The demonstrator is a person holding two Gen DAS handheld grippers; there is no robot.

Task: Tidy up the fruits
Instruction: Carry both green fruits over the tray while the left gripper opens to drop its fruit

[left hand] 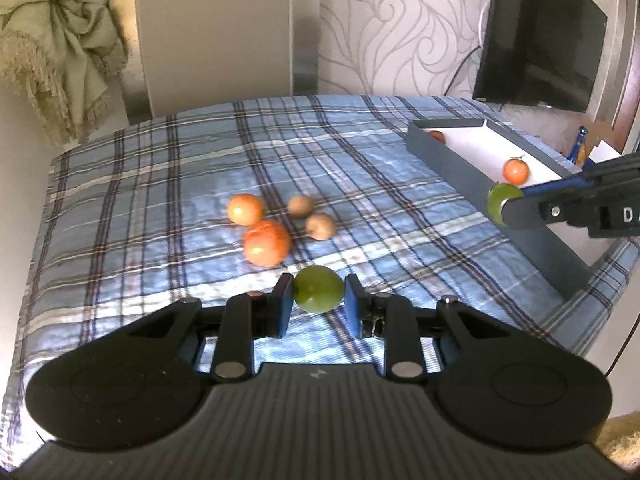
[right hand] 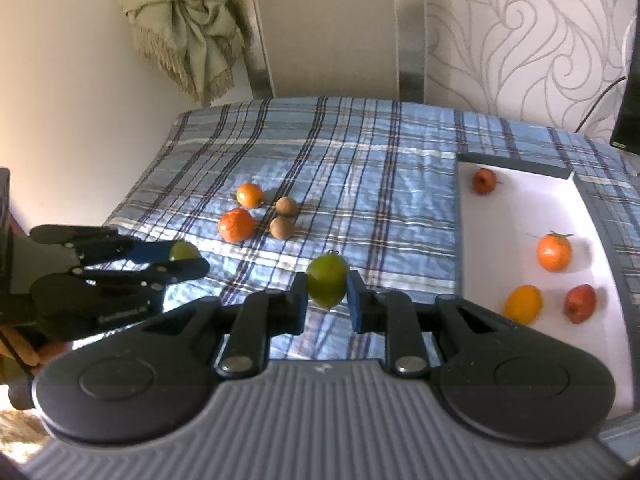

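My left gripper (left hand: 319,295) is shut on a green fruit (left hand: 319,294), held above the plaid cloth. My right gripper (right hand: 327,293) is shut on a second green fruit (right hand: 327,285), left of the tray. In the left wrist view the right gripper (left hand: 505,206) holds its green fruit (left hand: 496,199) by the tray's near wall. In the right wrist view the left gripper (right hand: 185,259) shows at the left with its green fruit (right hand: 182,250). Two oranges (left hand: 245,209) (left hand: 267,242) and two brown fruits (left hand: 300,205) (left hand: 320,226) lie on the cloth.
A grey tray with a white floor (right hand: 516,208) stands at the right and holds an orange (right hand: 554,252), a yellow-orange fruit (right hand: 523,304) and two red fruits (right hand: 580,303) (right hand: 484,181). A dark TV (left hand: 540,40) stands behind the tray. A curtain (left hand: 60,40) hangs at the far left.
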